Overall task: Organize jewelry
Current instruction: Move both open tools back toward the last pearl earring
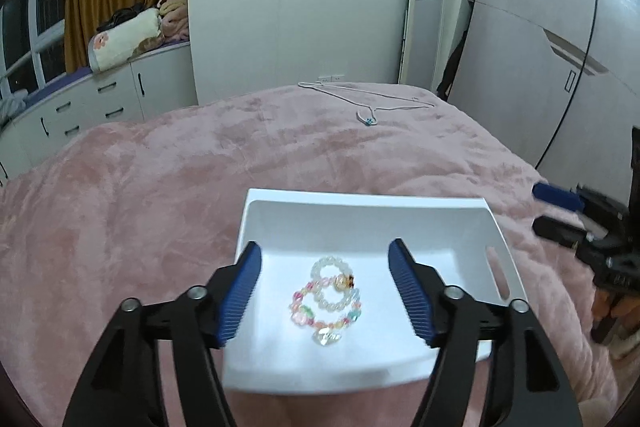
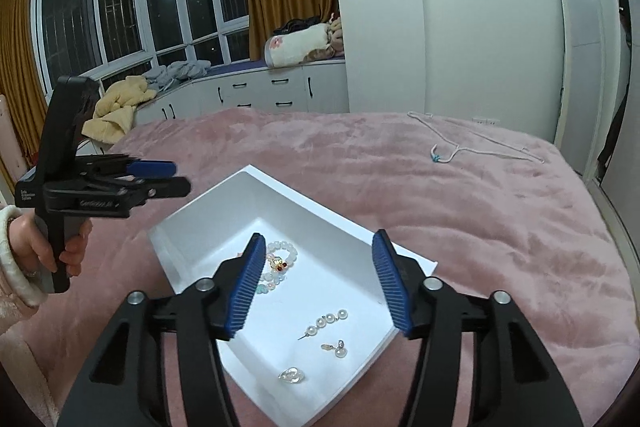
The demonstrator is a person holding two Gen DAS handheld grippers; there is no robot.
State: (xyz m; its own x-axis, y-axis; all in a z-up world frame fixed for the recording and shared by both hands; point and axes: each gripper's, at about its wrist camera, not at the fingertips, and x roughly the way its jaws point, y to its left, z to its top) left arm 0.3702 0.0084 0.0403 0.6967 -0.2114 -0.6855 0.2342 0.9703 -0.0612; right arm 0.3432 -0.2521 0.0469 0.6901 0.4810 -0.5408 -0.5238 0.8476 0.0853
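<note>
Left tool [image 1: 325, 291]: empty, spread wide, hovering above white tray [image 1: 360, 201] on pink bed [image 1: 140, 187]. Beaded bracelets [image 1: 326, 293] overlapped in tray's left part; heart charm [image 1: 327, 337] at near end. Pearl drop earring [image 2: 325, 323], pearl stud [image 2: 335, 349], clear charm [image 2: 292, 375] loose toward tray's near corner. Right tool [image 2: 318, 285]: empty, wide, over tray middle.

Judged best: descend straight, pinch one small piece low against tray floor, close slowly to avoid flicking it.

Tray walls crowd sideways entry; soft bedding may tilt tray. Open blanket beyond tray; white hanger [image 1: 372, 103] well apart.
</note>
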